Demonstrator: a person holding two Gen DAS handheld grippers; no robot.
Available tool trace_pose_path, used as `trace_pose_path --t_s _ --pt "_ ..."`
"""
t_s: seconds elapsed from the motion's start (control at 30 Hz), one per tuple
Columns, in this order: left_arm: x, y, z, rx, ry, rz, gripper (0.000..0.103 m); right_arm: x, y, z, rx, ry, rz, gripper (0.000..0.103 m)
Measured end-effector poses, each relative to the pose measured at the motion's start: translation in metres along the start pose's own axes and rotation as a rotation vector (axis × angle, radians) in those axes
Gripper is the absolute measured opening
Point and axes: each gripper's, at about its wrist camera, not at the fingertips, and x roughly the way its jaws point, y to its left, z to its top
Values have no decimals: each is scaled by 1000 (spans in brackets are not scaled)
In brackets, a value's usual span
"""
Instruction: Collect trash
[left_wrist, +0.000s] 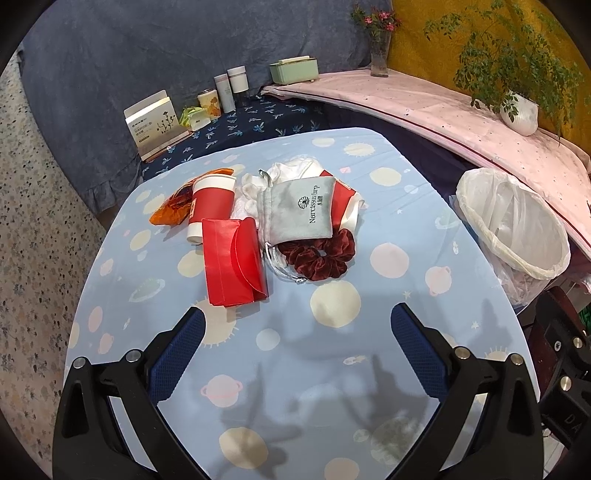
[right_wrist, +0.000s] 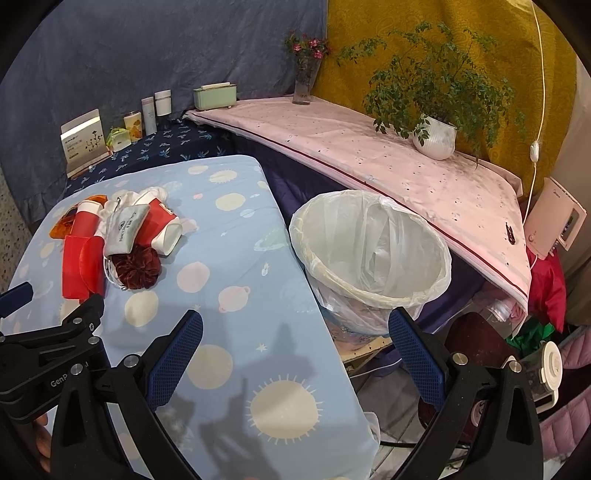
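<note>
left gripper (left_wrist: 297, 325): jaws spread wide, empty, hovering over the table.
red envelope (left_wrist: 234, 262): just ahead, slightly left, long axis running away; nearest trash.
right gripper (right_wrist: 295, 328): spread, empty, pile well left.
bin (right_wrist: 369, 254): straight ahead.

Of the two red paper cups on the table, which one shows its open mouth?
The right cup, lying beside the grey pouch; the left cup shows its side only.

Far ahead of the gripper, a glass vase of pink flowers (right_wrist: 306, 70) stands on a pink-covered shelf (right_wrist: 369, 155); a potted fern (right_wrist: 436, 136) sits further right, a green box (right_wrist: 215, 96) left.
</note>
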Motion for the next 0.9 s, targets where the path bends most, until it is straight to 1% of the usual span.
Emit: trace_pose_path --t_s 0.9 --pt "-4 -1 0 2 2 -12 96 -1 -4 -1 14 -1 -4 96"
